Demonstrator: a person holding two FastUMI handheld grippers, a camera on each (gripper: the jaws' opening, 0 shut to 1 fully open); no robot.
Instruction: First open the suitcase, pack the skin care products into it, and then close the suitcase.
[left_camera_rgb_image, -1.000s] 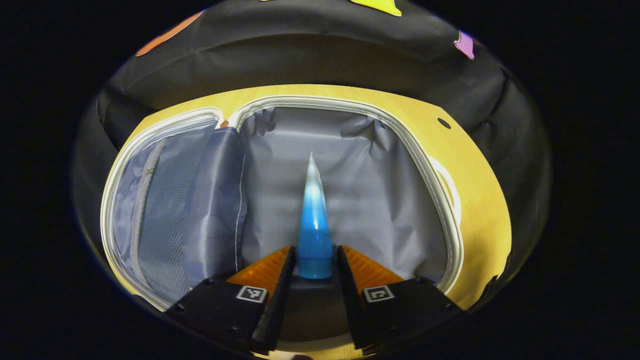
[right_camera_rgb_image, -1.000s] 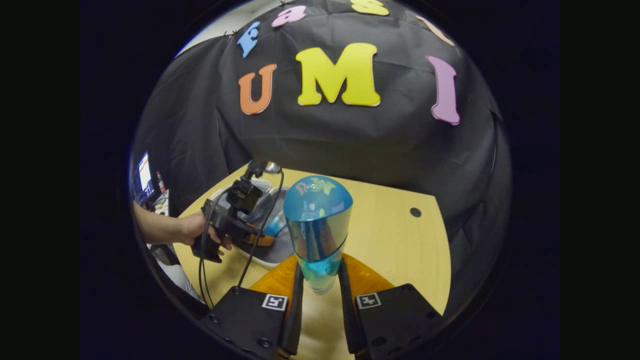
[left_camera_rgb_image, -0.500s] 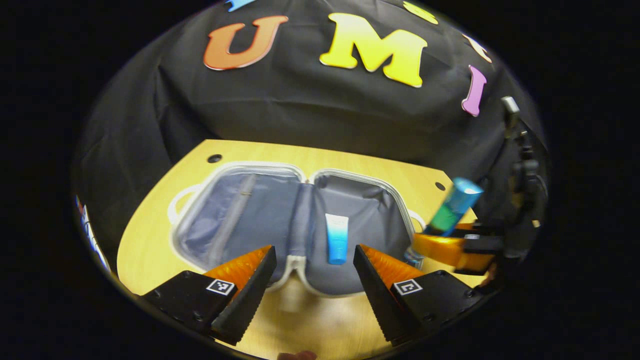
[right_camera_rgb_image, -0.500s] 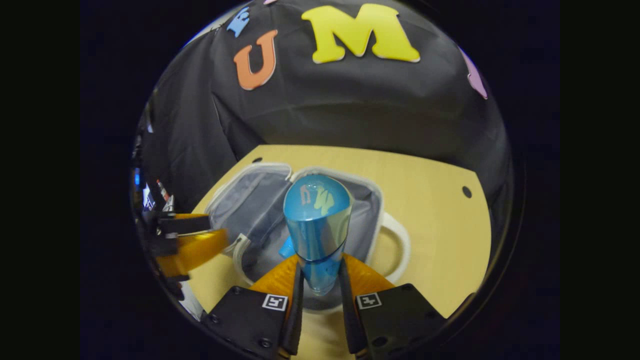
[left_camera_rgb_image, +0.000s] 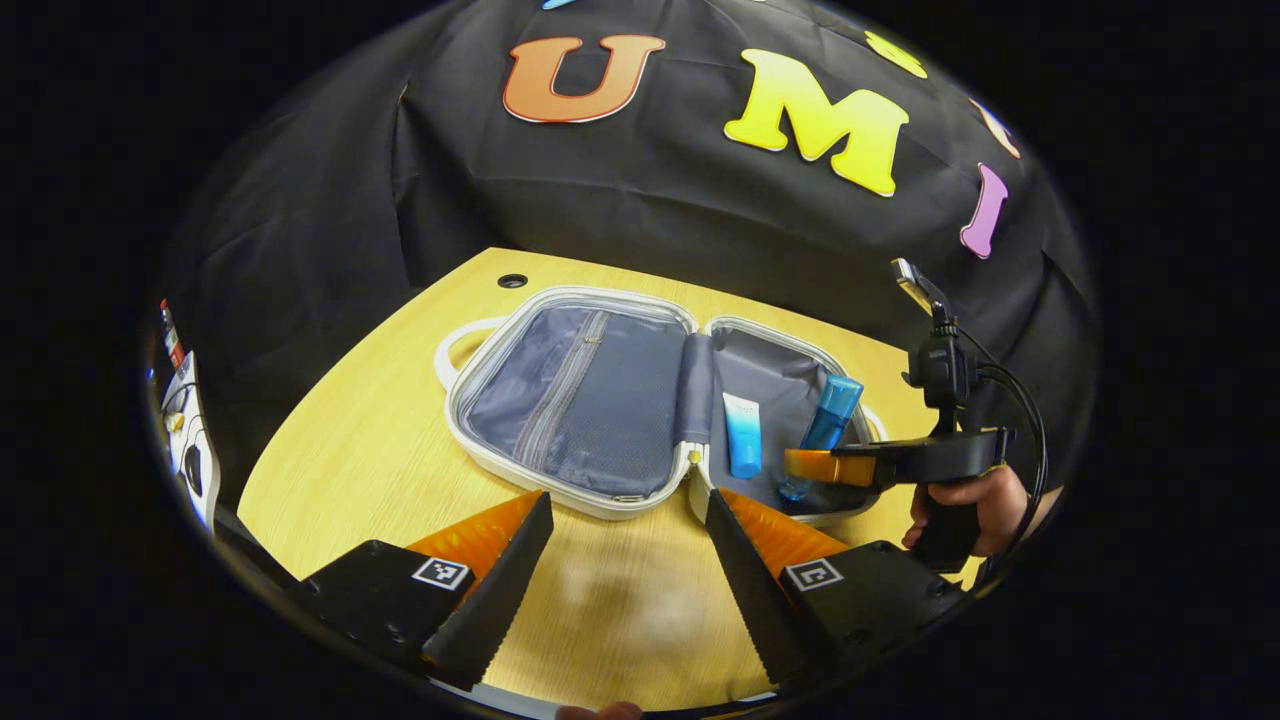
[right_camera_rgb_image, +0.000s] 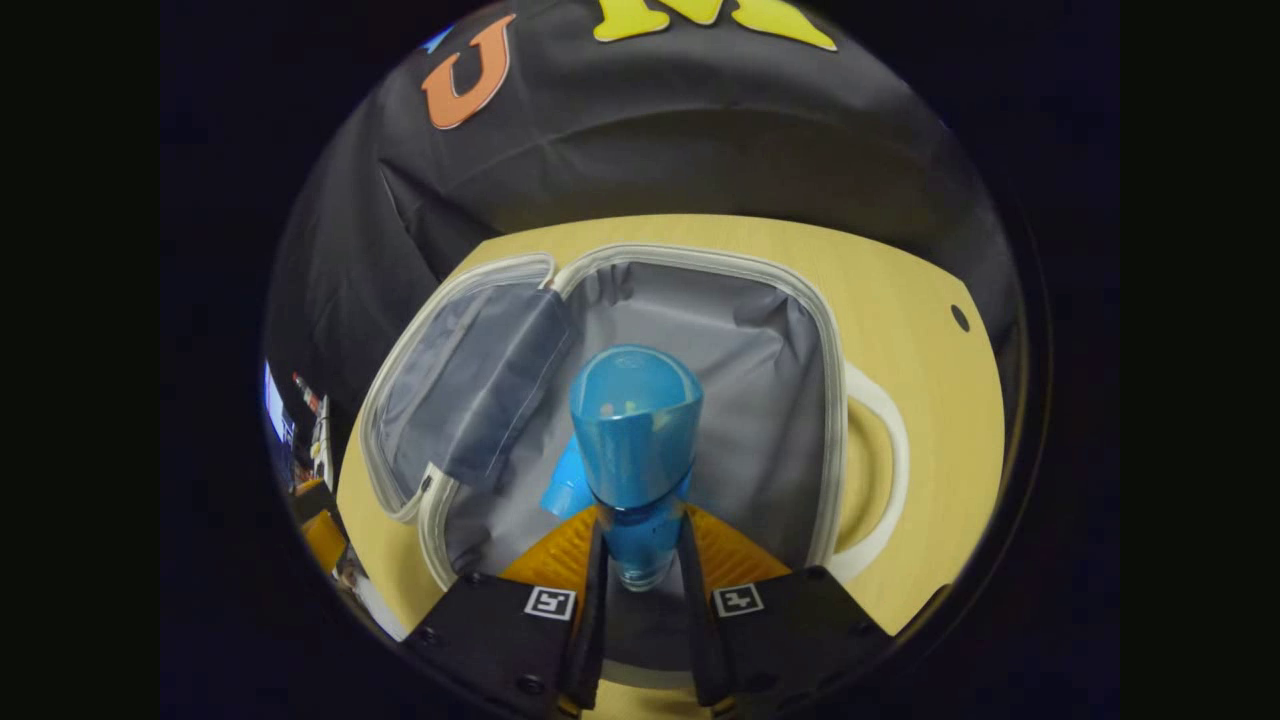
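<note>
Step in hand, as I read it: packing. The suitcase (left_camera_rgb_image: 640, 400) lies flat open on the counter (left_camera_rgb_image: 380, 440), both halves up, so opening is done. One product, a small tube (left_camera_rgb_image: 742, 447), white at the far end and shading to blue at the cap, already lies in the right half near the hinge.

The right hand-held gripper (right_camera_rgb_image: 640, 545) is clamped on a blue bottle (right_camera_rgb_image: 635, 440), both fingers pressing its lower body. The bottle points away from the camera, tilted, over the grey lining of the right half. In the left gripper view the same bottle (left_camera_rgb_image: 825, 425) sits just right of the tube, w/ the person's hand (left_camera_rgb_image: 985, 500) on the grip at the case's near-right edge. Whether the bottle's base touches the lining yet: can't tell.

The left hand-held gripper (left_camera_rgb_image: 625, 525) hangs over bare counter in front of the case, fingers wide apart, nothing btwn them.

Next move prob. calls for lowering the bottle until it rests beside the tube, not on it, then spreading the fingers and pulling out clear of the rim. After that, closing.

Bottle: shiny translucent blue, smooth, round cap end. Likely slick and may roll once let go.
</note>
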